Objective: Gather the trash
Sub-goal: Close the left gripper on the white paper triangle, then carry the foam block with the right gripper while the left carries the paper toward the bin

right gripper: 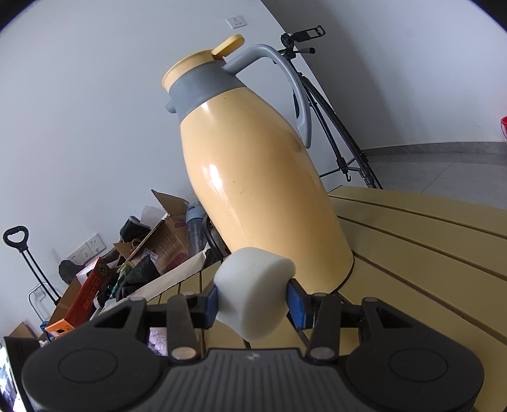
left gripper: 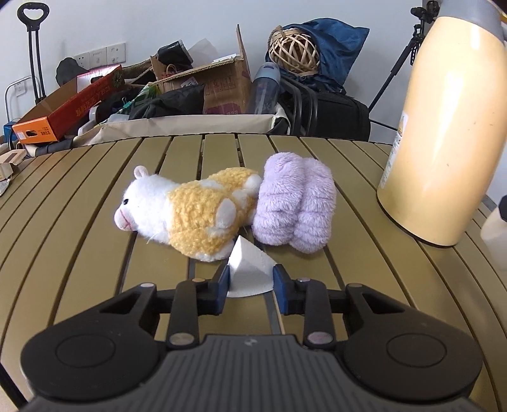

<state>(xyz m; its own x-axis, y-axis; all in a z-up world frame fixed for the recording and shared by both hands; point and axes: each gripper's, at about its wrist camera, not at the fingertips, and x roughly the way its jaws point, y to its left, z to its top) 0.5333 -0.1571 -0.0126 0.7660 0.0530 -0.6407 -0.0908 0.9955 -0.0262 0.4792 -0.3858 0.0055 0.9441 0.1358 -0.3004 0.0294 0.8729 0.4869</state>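
Left wrist view: at far left a black trolley handle (left gripper: 31,19) stands against the white wall, with wall sockets (left gripper: 99,57) beside it. Below them lies a long red and orange box (left gripper: 68,106) with gold writing along its side, too small to read. Next comes a brown carton (left gripper: 221,85) with faint red print that cannot be made out, then a clear bottle (left gripper: 264,88), a rattan ball (left gripper: 294,50) on a blue bag (left gripper: 340,44), and a tripod (left gripper: 408,54). On the slatted table (left gripper: 79,202) a plush hamster (left gripper: 187,209) lies on its side, touching a lilac plush (left gripper: 294,202) to its right. Just in front of them, a white paper scrap (left gripper: 248,269) sits folded into a peak between the blue pads of the left gripper (left gripper: 250,282), which are clamped on it just above the tabletop. At right stands a cream flask (left gripper: 443,126); a label on its lower edge is unreadable.

Right wrist view: the handle, sockets, box and carton appear at left, writing still illegible. In the middle, the right gripper (right gripper: 252,301) is clamped on a white foam block (right gripper: 253,291), held above the table, near the flask's base. The flask has a grey collar and handle. The tripod stands behind it at right.
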